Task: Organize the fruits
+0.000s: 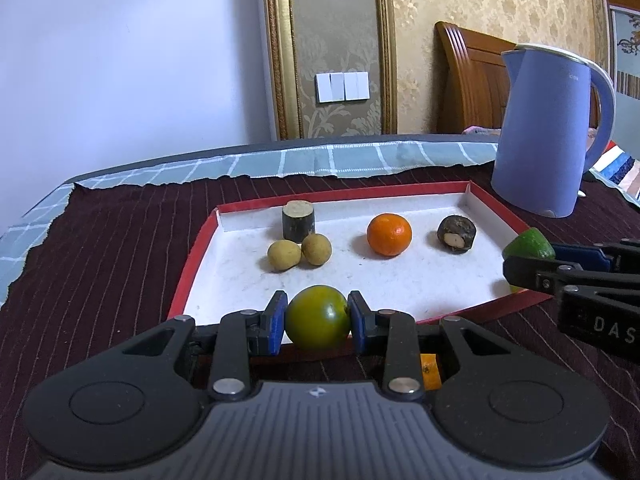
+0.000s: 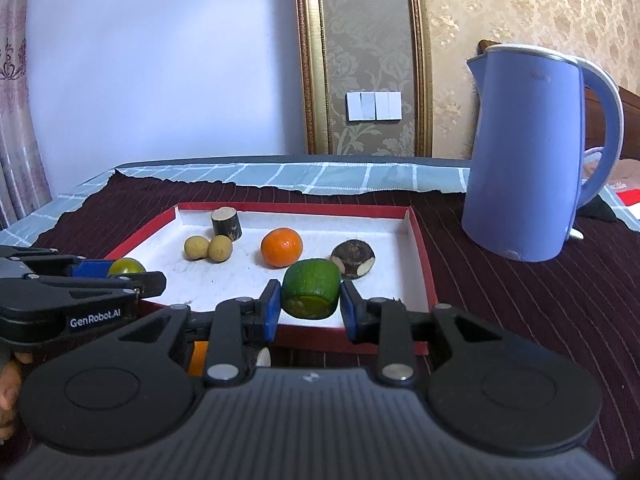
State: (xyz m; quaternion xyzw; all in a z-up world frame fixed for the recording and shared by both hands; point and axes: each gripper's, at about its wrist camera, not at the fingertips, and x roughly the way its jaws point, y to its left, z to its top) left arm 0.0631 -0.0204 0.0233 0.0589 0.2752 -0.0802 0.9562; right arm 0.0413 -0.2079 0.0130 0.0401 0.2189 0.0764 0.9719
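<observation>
The left gripper (image 1: 318, 317) is clamping a round yellow-green fruit (image 1: 317, 317) between its blue pads (image 1: 276, 318), holding it over the near edge of the red-rimmed tray (image 1: 192, 256). The right gripper (image 2: 309, 305) is squeezing a green fruit with a cut end (image 2: 311, 294) between its own blue pads (image 2: 271, 310), holding it over the near part of the same tray, in front of the orange. From the left wrist camera the right gripper is showing at the right edge with the green fruit poking out above its fingers; from the right wrist camera the left gripper is showing at the left edge with the yellow-green fruit in it.

Inside the tray, on its white floor, an orange (image 1: 389, 234) is sitting near the middle. Two small tan fruits (image 1: 299, 252) are lying to its left, touching each other, and a short dark cylinder with a pale cut top (image 1: 298, 221) is standing upright just behind them, near the far wall. A dark brown lump with pale cut patches (image 1: 456, 233) is lying to the right of the orange, apart from it.

The tray is resting on a dark red striped cloth (image 1: 120, 248). A blue kettle (image 1: 548, 132) is standing on that cloth beyond the tray's right corner. An orange scrap (image 1: 431, 370) is peeking out on the cloth under the left gripper's linkage; what it is cannot be told
</observation>
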